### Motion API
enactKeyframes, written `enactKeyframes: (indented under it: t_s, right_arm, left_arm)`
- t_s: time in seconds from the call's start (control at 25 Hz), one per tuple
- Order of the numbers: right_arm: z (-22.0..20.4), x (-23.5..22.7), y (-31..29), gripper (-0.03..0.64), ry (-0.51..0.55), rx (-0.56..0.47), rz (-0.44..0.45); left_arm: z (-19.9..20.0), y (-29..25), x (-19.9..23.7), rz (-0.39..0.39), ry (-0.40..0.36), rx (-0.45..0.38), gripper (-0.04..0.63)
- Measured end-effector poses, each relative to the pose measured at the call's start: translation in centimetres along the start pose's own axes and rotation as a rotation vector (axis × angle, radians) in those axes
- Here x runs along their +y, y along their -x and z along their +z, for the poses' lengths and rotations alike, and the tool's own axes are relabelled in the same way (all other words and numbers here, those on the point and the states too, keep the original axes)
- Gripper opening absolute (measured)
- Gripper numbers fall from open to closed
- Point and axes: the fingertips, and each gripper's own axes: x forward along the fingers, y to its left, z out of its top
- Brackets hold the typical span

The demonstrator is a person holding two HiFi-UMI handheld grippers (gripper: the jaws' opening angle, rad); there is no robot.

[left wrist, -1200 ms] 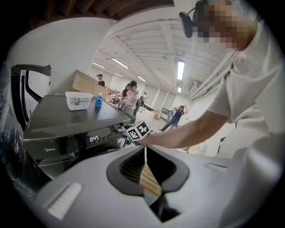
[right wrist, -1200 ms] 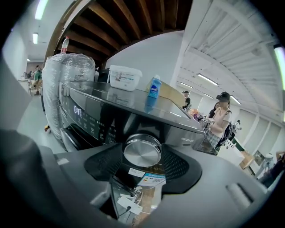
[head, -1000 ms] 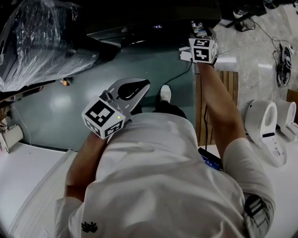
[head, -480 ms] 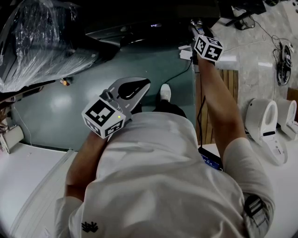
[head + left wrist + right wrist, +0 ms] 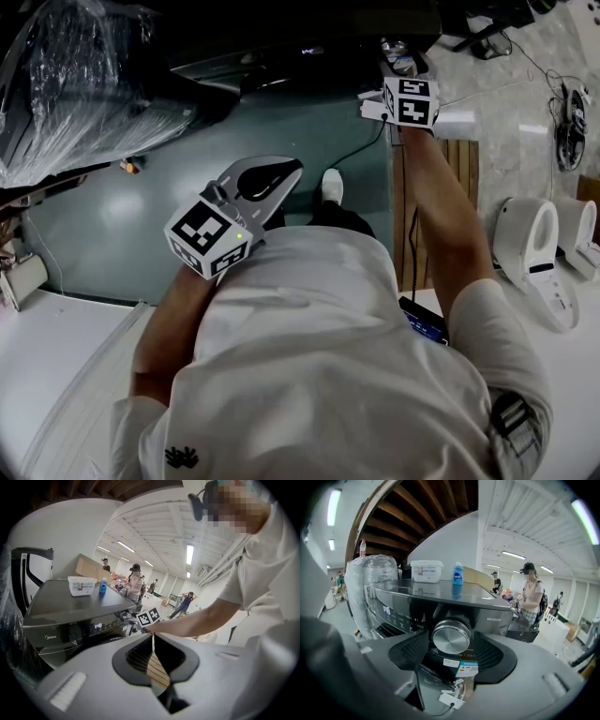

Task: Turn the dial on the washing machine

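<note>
The dark washing machine fills the middle of the right gripper view. Its round silver dial sits between the two black pads of my right gripper, which stands shut on it. From the head view, the right gripper reaches far forward to the machine's front panel, its marker cube upright. My left gripper hangs shut and empty near the person's body, away from the machine. In the left gripper view, the left gripper looks at the machine, whose display is lit.
A white box and a blue bottle stand on the machine's top. A plastic-wrapped appliance is at its left. Wooden slats and white fixtures lie at the right. People stand in the background.
My right gripper's marker cube tilted to one side half a second ago and is back upright now, still at the dial. The left gripper has not moved.
</note>
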Motion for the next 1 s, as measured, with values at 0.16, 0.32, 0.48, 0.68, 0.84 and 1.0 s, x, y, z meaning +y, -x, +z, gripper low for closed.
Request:
enactKeyframes:
  t_s: [0.16,0.32,0.48,0.68,0.84,1.0]
  right_arm:
    - [0.0,0.9,-0.2,0.276,0.089,0.018,-0.004]
    - [-0.6,1.2,-0.6,0.276,0.22,0.033,-0.037]
    - [-0.8,1.4,-0.9,0.276,0.352,0.066,-0.066]
    - [-0.9,1.2,-1.3,0.275,0.37,0.082,-0.091]
    - [-0.7,0.6,-1.3,0.265,0.284,0.071,-0.097]
    - [-0.4,0.4,-1.0,0.267,0.107,0.052,-0.066]
  left_arm:
    - [0.1,0.0,-0.1,-0.002,0.002,0.0,0.058]
    - [0.2,-0.1,-0.3,0.0,0.002,-0.002,0.058]
    - [0.1,0.2,-0.1,0.006,0.006,-0.005,0.058]
    - [0.0,0.6,0.1,0.013,0.01,-0.007,0.058]
    - [0.1,0.9,0.2,0.021,0.012,-0.007,0.058]
    - [0.0,1.0,0.3,0.021,0.012,-0.005,0.058]
